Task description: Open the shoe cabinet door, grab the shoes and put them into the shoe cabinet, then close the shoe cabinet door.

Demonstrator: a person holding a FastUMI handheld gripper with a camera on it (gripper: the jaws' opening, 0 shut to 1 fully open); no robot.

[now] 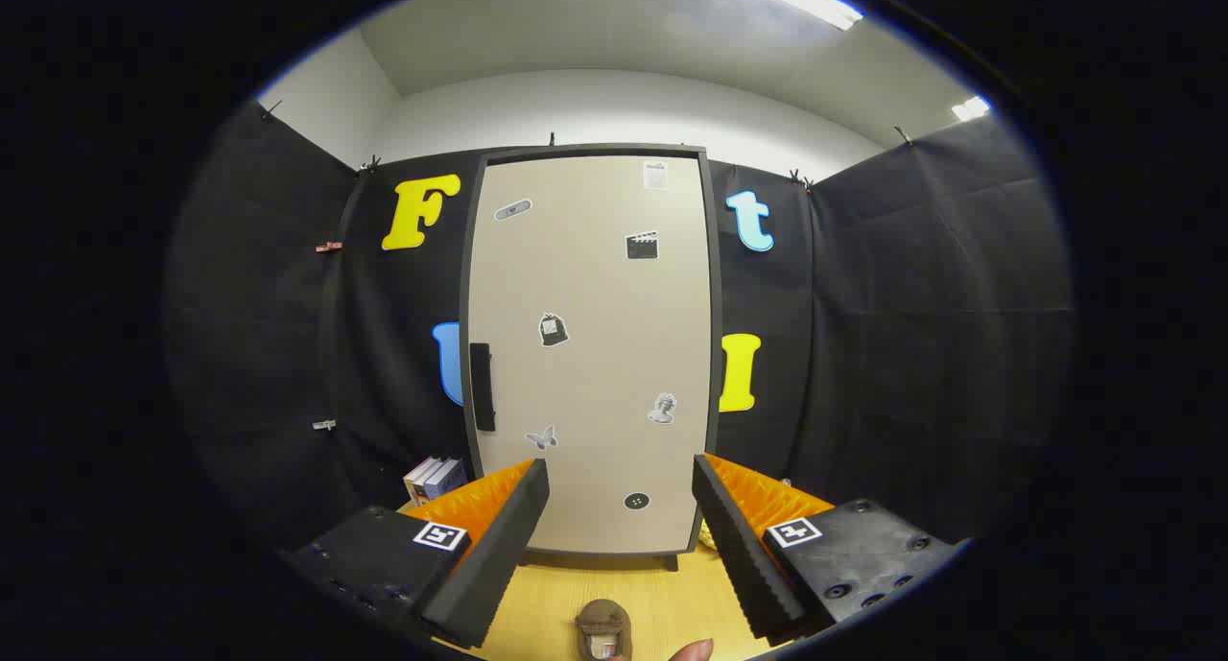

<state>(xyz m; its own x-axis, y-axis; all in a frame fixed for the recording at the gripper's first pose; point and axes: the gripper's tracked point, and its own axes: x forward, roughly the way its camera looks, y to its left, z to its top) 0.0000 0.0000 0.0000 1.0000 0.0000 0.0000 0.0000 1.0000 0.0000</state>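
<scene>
Black cloth walls the booth on three sides, and a pale wooden tabletop [662,594] runs forward from the claw to the foot of the shoe cabinet [590,354]. The cabinet stands upright at the far edge of the tabletop, straight ahead of and beyond the fingers, with its door shut. Its dark handle [481,387] is a tall vertical bar on the door's left edge, about halfway up, so it lies up and to the left of the claw. The gripper [621,522] is spread wide open with nothing between its fingers.

A small brown shoe [603,630] sits on the tabletop at the near edge, low between the fingers and closer than their tips. A fingertip [693,650] of a person shows just beside it. Some books [434,479] stand at the cabinet's lower left.

Small stickers dot the door; none carries writing that can be read.

My judgement: opening comes first, so the claw must rise and shift left to the handle.
</scene>
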